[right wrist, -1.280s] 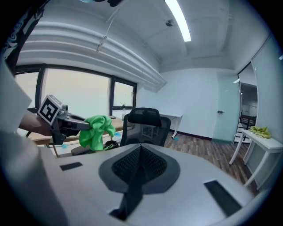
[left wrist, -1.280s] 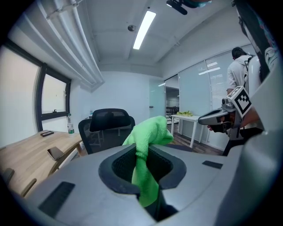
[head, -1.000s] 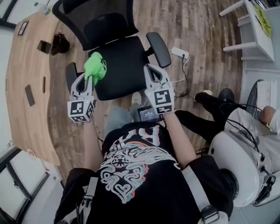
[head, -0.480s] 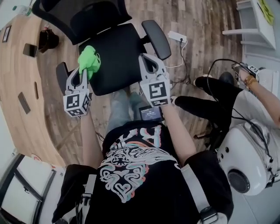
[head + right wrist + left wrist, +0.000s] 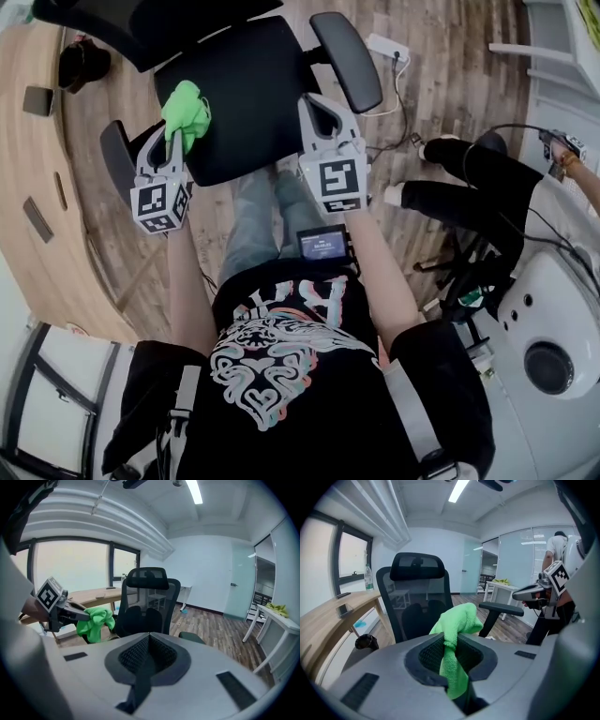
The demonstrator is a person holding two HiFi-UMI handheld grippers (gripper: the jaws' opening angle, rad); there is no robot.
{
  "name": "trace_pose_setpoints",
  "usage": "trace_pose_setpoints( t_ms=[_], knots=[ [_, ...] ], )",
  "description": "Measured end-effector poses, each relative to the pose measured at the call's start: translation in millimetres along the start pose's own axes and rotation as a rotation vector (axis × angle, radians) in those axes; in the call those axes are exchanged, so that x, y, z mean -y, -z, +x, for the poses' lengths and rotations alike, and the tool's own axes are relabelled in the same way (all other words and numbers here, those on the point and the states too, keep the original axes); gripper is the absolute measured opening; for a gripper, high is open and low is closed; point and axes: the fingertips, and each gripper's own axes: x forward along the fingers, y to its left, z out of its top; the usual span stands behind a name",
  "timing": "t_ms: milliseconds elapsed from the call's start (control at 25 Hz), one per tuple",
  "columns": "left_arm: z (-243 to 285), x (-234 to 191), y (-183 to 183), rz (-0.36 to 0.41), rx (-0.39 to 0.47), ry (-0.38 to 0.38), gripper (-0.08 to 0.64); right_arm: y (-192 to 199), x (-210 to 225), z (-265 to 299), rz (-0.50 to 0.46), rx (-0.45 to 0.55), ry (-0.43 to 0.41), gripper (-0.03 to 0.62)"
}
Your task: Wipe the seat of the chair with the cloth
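**Figure: cloth in hand, seat not yet visibly wiped.**

Head view: the person stands at the front edge of the chair seat (image 5: 248, 94), which fills the upper centre of the frame. One armrest (image 5: 347, 61) lies at its upper right. A wooden desk (image 5: 37, 187) runs down the left edge.

The left gripper (image 5: 172, 141) is clamped on the green cloth (image 5: 186, 111). The left gripper view shows a twisted strip of cloth pinched between the jaws, with the bulk bunched beyond the tips. In the head view the cloth sits left of centre in the upper part of the frame, over the seat's left front corner. The right gripper view shows it at mid-left, apparently hanging in the air and not pressed flat. Whether it touches the seat cannot be told.

The right gripper (image 5: 323, 105) has its jaws drawn together with nothing between them. It hovers at upper centre, over the seat's front right part.

Progress, as judged: the cloth is secured and brought to the chair. The black seat surface shows no trace of wiping, so the strokes across it appear to be what is left.
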Motion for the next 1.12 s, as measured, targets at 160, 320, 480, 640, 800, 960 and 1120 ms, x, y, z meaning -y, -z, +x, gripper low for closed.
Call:
trace_pose_setpoints(
  t_ms=[160, 320, 480, 640, 800, 960, 1120],
  knots=[
    [14, -7, 23, -0.009, -0.038, 0.000, 0.054, 17, 0, 16, 0.004, -0.012, 0.003, 0.002],
    [32, -10, 49, -0.023, -0.077, 0.007, 0.054, 44, -2, 33, 0.005, -0.040, 0.001, 0.002],
    [49, -15, 78, -0.030, -0.120, 0.022, 0.054, 69, -8, 46, 0.013, -0.066, 0.003, 0.002],
    [61, -18, 98, -0.040, -0.145, 0.036, 0.054, 92, -12, 53, 0.029, -0.092, 0.013, 0.002],
    [74, -16, 113, -0.051, -0.184, 0.057, 0.054, 108, -13, 59, 0.047, -0.105, 0.020, 0.002],
    [83, -21, 137, -0.056, -0.232, 0.079, 0.054, 122, -23, 69, 0.067, -0.110, 0.024, 0.001],
    [96, -16, 169, -0.045, -0.281, 0.104, 0.054, 141, -31, 76, 0.060, -0.157, 0.009, 0.002]
  ],
)
